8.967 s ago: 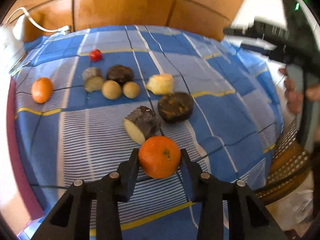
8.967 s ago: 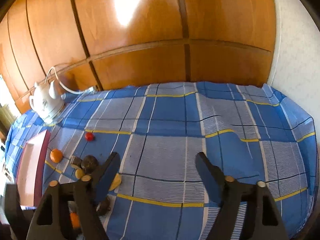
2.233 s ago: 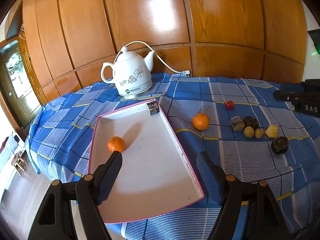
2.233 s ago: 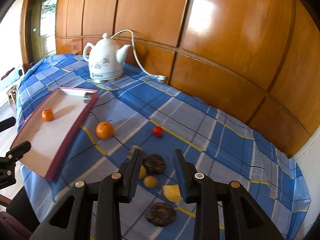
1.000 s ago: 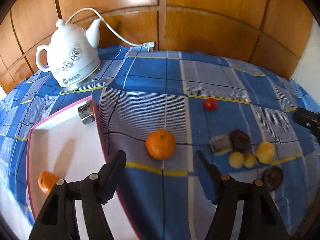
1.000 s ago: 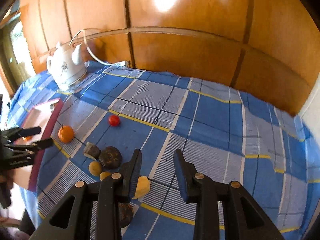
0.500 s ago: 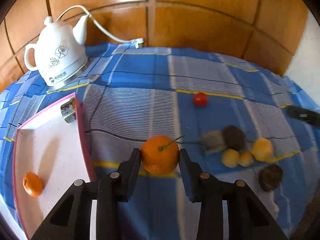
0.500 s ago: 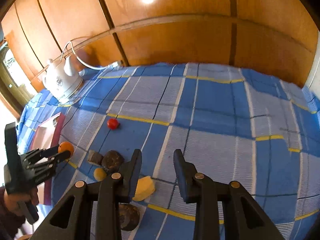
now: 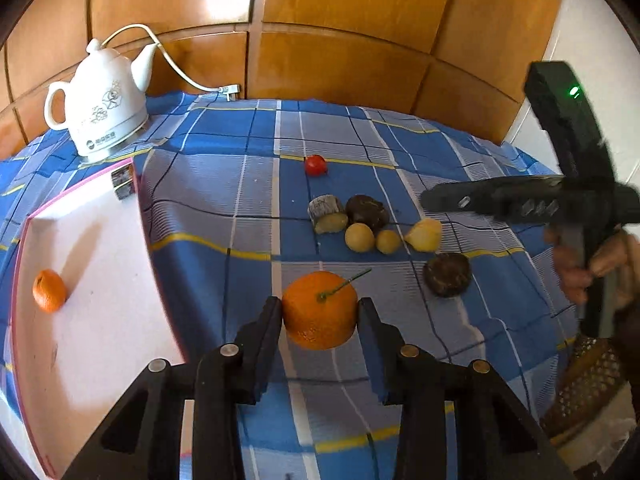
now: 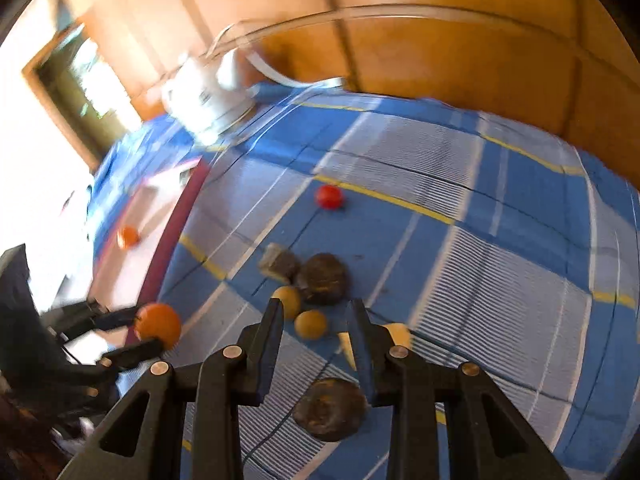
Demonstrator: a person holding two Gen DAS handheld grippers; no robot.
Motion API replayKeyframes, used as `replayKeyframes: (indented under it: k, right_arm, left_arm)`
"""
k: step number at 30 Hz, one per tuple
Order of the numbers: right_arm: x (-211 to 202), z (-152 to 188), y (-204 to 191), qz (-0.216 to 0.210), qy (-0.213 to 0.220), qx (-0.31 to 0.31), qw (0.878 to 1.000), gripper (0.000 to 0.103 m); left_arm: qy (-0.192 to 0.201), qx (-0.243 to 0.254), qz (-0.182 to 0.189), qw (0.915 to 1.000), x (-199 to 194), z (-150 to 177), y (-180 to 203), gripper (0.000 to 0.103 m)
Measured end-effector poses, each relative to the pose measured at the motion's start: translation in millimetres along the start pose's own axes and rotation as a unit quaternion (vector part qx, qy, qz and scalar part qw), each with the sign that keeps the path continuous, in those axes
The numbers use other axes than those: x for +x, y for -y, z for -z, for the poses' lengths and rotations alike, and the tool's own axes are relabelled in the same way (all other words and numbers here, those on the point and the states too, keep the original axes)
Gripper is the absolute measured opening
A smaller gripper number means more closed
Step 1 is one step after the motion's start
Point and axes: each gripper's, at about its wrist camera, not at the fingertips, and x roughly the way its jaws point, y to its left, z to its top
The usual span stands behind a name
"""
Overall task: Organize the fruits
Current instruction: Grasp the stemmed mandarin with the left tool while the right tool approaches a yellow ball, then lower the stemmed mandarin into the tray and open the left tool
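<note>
Gripping a round orange tangerine with a thin green stalk (image 9: 319, 310), the left gripper (image 9: 319, 322) has its two black fingers pressed against the fruit's sides and carries it above the blue checked tablecloth (image 9: 224, 200). Its jaws have just been closing, and the fruit sits between them. One smaller orange tangerine (image 9: 49, 291) already lies in the shallow white tray with a pink rim (image 9: 138, 196), so by my reading the sorting is only begun: one piece delivered, a second in hand. Left on the cloth are a small red tomato (image 9: 315, 165), a cut brown-skinned chunk with pale flesh (image 9: 327, 214), a dark round fruit (image 9: 367, 211), two small yellow-tan balls (image 9: 359, 237), a yellow wedge (image 9: 425, 234) and a flat dark brown disc (image 9: 447, 274). The right gripper (image 10: 316, 322) hangs over that cluster with its fingers narrowly parted and nothing between them, one yellow ball showing in the gap below. A white ceramic kettle (image 9: 102, 108) stands beyond the tray.
</note>
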Motion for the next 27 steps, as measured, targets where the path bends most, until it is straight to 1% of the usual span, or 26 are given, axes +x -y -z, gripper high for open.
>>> replayKeyframes:
  k: [2, 3, 6, 9, 10, 12, 17, 21, 24, 26, 27]
  right_arm:
    - [11.7, 4.7, -19.2, 0.024, -0.011, -0.053, 0.998, 0.033]
    - [16.3, 6.3, -24.1, 0.031, -0.016, -0.066, 0.997, 0.033]
    - [39.2, 12.1, -37.9, 0.085, -0.034, -0.12, 0.989, 0.033]
    - [51.2, 18.1, -39.7, 0.098, -0.047, -0.147, 0.983, 0.033]
    - [55.5, 19.7, -40.8, 0.109, -0.049, -0.156, 0.98, 0.03]
    - [60.7, 20.0, -39.4, 0.113, -0.056, -0.154, 0.98, 0.024]
    - [62.0, 21.3, -40.1, 0.115, -0.054, -0.156, 0.979, 0.024]
    - [61.1, 20.8, -39.5, 0.11, -0.059, -0.147, 0.981, 0.024]
    - [61.4, 20.2, -37.7, 0.106, -0.059, -0.141, 0.983, 0.024]
    - [63.1, 19.3, -38.1, 0.107, -0.058, -0.141, 0.982, 0.024]
    - [63.0, 19.1, -37.8, 0.107, -0.058, -0.14, 0.983, 0.024]
  left_arm:
    - [0.002, -0.011, 0.003, 0.9999, -5.7, 3.3, -4.8, 0.039]
    - [0.004, -0.017, 0.004, 0.9998, -8.9, 4.6, -7.6, 0.039]
    - [0.016, -0.031, 0.003, 0.9994, -21.0, 6.4, -16.8, 0.039]
    - [0.028, -0.059, 0.006, 0.9979, -32.9, 6.3, -32.2, 0.039]
    - [0.032, -0.068, 0.006, 0.9971, -35.4, 5.5, -38.2, 0.039]
    - [0.04, -0.094, -0.004, 0.9947, -40.6, 3.0, -55.5, 0.039]
    - [0.047, -0.163, -0.034, 0.985, -41.4, -5.9, -107.0, 0.039]
    - [0.054, -0.22, -0.052, 0.9726, -34.9, -24.2, -159.8, 0.039]
    - [0.053, -0.229, -0.072, 0.9694, -22.8, -39.0, -182.8, 0.039]
    - [0.046, -0.237, -0.07, 0.968, -12.4, -45.7, -194.5, 0.039]
    - [0.045, -0.241, -0.077, 0.9665, -7.6, -47.8, -198.8, 0.04]
